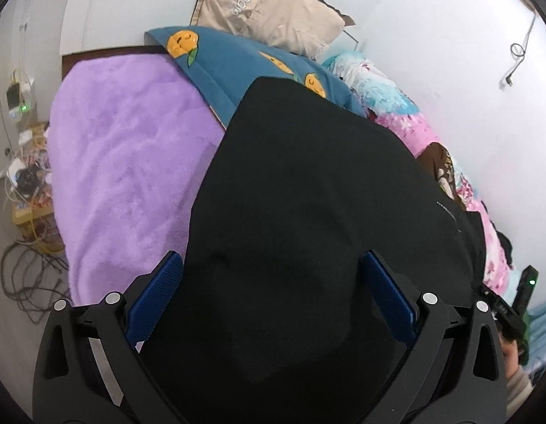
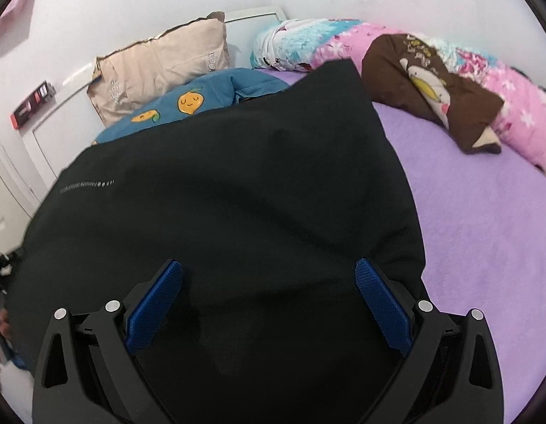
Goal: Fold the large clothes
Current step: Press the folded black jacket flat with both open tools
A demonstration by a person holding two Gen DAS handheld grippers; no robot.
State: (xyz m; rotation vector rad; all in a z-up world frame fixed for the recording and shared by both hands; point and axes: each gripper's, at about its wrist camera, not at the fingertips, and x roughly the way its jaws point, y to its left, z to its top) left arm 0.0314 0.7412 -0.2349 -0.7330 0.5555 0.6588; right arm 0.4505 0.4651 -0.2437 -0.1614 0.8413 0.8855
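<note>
while the black garment lies spread over the purple blanket on the bed, its far edge reaching the blue lemon-print pillow, both the left gripper and right gripper sit over its near part, blue pads spread wide, pinching nothing. a pink floral quilt lies beyond.

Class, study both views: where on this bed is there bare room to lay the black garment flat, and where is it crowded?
Bare purple blanket lies left of the black garment, and again between the garment and the pink quilt. The head end is crowded: blue pillow, beige pillow.
</note>
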